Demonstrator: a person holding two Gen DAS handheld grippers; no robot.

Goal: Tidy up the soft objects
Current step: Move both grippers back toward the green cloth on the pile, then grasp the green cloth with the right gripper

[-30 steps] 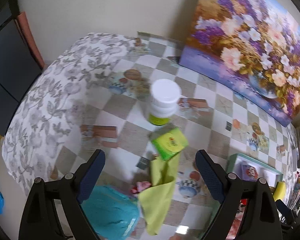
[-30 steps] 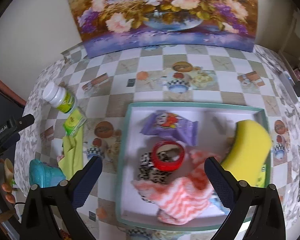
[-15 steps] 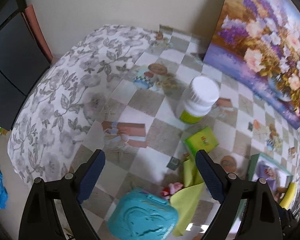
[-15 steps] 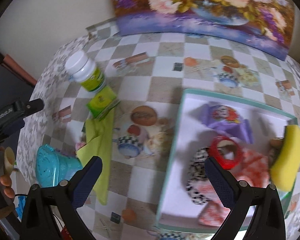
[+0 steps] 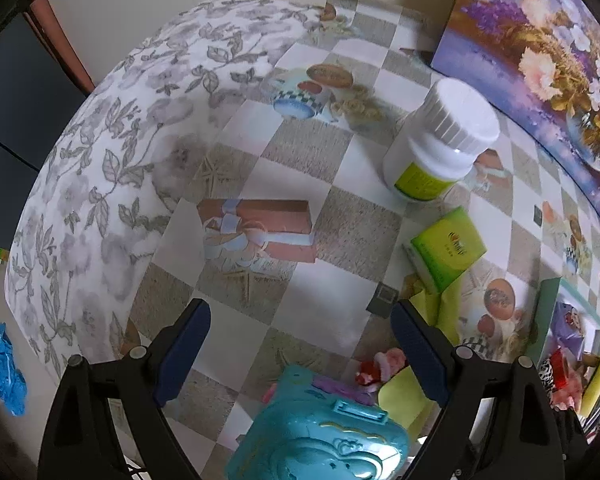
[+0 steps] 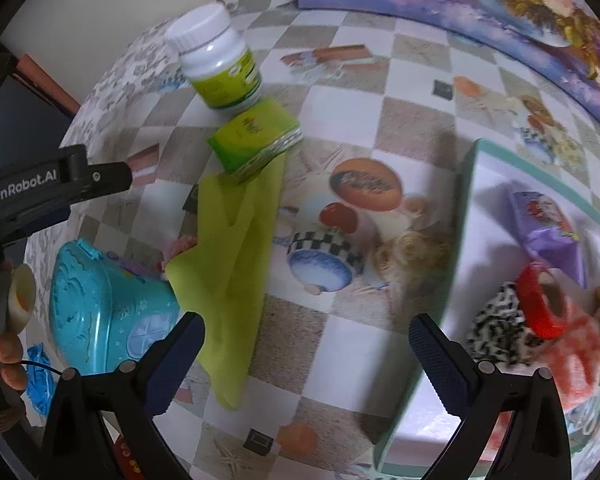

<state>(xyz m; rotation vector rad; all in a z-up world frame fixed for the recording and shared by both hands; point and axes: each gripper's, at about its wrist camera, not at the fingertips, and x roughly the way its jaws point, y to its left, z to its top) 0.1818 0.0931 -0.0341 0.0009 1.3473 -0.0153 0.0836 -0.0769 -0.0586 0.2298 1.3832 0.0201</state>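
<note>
Lime-green cloth (image 6: 236, 264) lies pinned under the green packet (image 6: 256, 142), so with both grippers' jaws wide and empty, we risk dragging the packet into the pill bottle (image 6: 220, 60).

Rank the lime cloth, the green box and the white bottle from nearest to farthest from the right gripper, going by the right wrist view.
1. Lime cloth: left of the right gripper, its lower end by the left finger.
2. Green box: farther up, sitting on the cloth's far end.
3. White bottle: farthest, just beyond the box, near the table's back-left edge.
</note>
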